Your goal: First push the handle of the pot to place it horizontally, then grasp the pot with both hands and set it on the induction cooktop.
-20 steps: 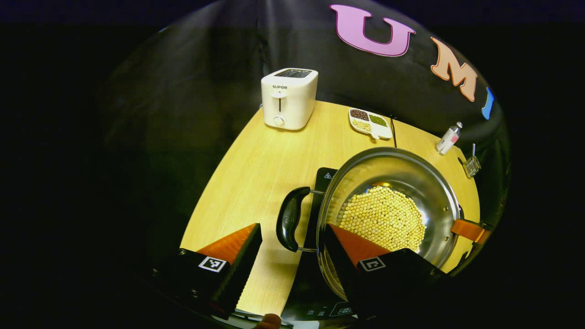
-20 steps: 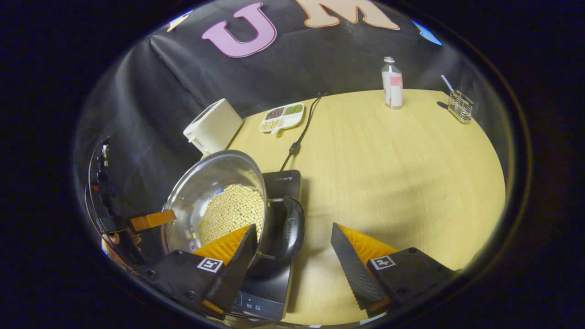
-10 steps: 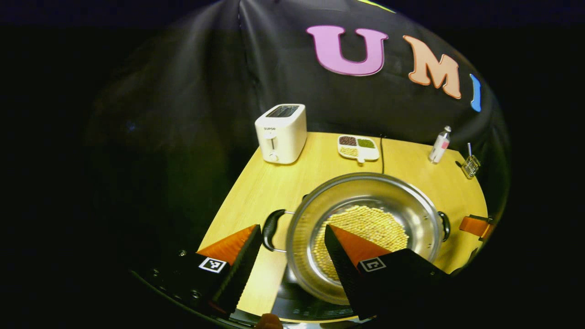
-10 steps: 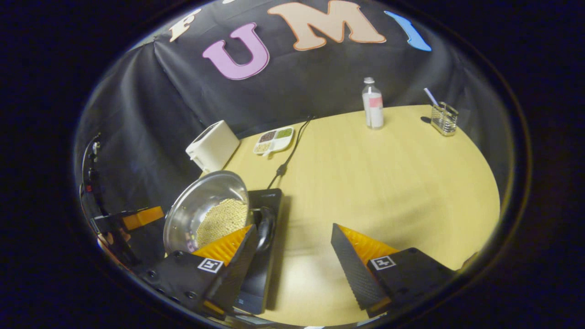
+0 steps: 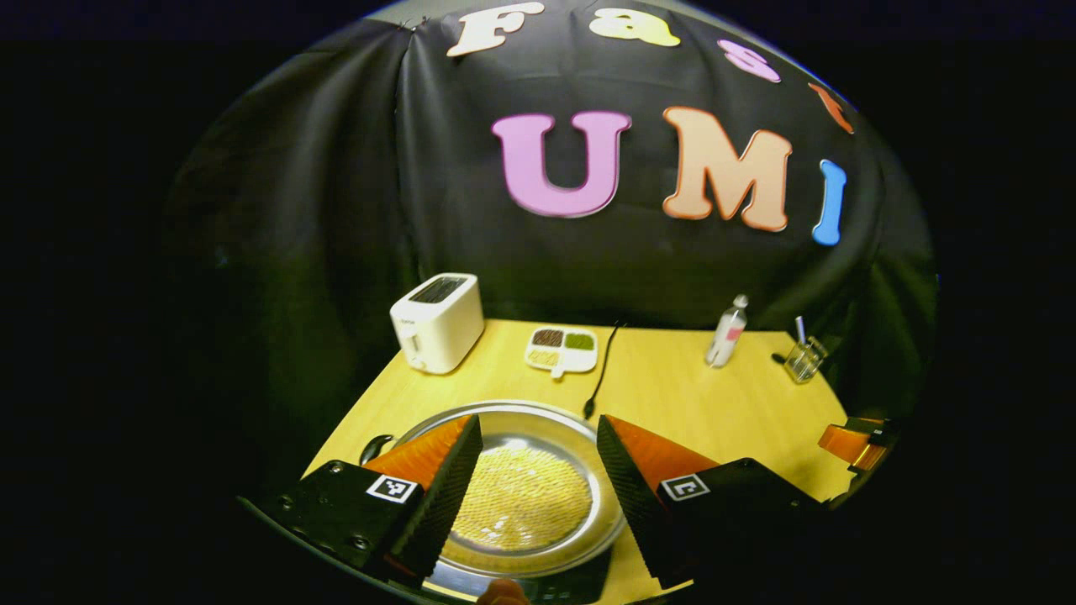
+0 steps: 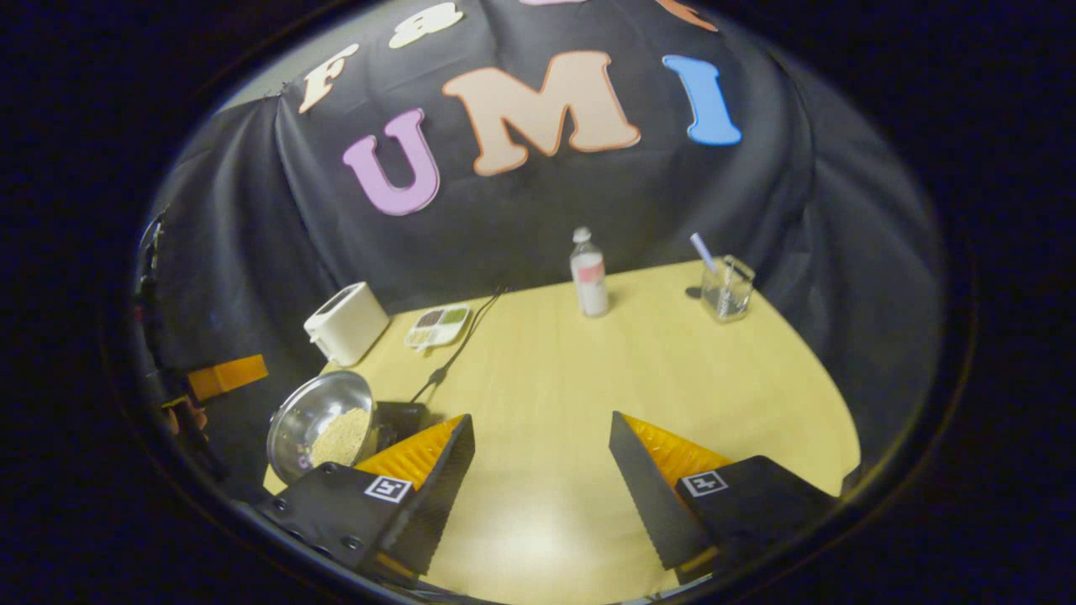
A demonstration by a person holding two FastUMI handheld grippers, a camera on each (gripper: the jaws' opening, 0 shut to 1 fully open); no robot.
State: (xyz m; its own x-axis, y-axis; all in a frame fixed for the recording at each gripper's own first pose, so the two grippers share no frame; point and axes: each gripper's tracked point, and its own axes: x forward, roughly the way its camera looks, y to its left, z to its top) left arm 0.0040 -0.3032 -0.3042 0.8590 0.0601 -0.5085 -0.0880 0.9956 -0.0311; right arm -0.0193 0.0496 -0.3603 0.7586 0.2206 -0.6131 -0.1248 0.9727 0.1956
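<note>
hovering spread-fingered above the pot (image 5: 521, 496), left hand-held gripper (image 5: 531, 496).

My left gripper (image 5: 538, 424) ends in two wedge-shaped fingers (image 5: 437, 470), broad at the root and narrowing to a blunt tip. Their inner faces are cut with fine cross ribs like saw teeth. Each finger grows out of a blocky black housing (image 5: 336, 508) with chamfered corners, and small round screws (image 5: 329, 465) are sunk into its top. Where finger meets housing there is a square black-and-white marker (image 5: 393, 487), one on each side. My right gripper (image 6: 540, 418) is built the same way, with the same ribbed wedges, black blocks, screw heads (image 6: 273, 504) and a pair of square markers (image 6: 704, 482).
</note>
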